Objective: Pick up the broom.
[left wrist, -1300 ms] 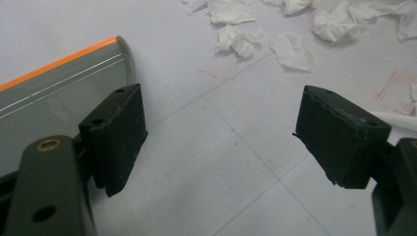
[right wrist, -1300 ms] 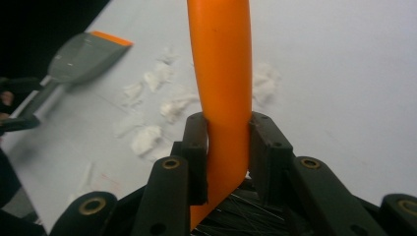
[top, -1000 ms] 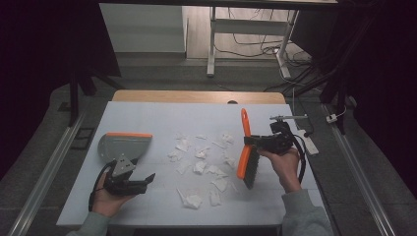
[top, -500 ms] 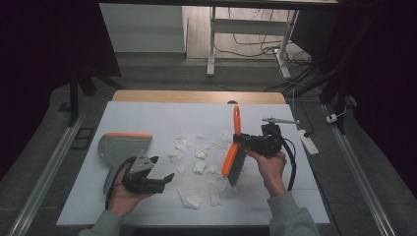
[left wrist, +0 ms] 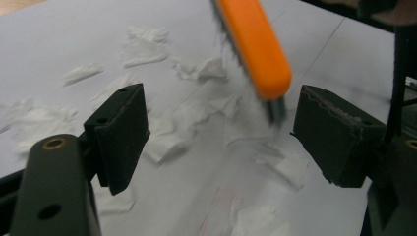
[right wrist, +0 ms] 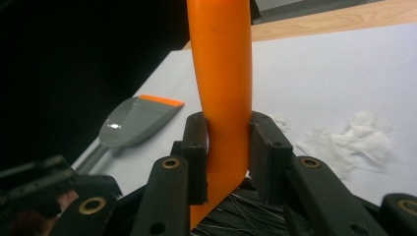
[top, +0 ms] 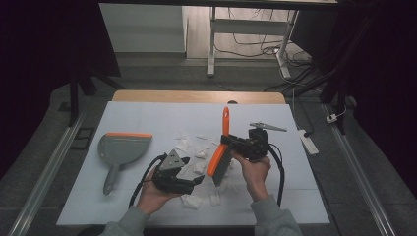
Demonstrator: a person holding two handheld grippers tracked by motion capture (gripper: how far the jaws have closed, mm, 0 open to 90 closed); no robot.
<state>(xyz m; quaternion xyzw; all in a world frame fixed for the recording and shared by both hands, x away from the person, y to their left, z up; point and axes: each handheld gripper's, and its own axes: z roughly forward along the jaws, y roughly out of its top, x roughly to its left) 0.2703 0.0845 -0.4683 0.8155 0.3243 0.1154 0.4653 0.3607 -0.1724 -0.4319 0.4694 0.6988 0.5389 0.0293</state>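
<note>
On the white table (top: 147,118), open surface runs along the far edge and the whole right side; the near-left strip in front of the dustpan is free too. Dustpan (top: 122,150) lies flat at left, orange lip facing the far edge, handle pointing at the near edge, well apart from the paper. Brush (top: 220,152) sits mid-table, tilted, handle up and away, bristles down in the paper scraps (top: 189,145). Right gripper (top: 246,145) is clamped on the brush handle, jaws tight on both sides of it. Left gripper (top: 179,174) is spread wide, nothing between the pads, hovering low over scraps just left of the bristles. Scraps are scattered from centre towards the near edge.
</note>
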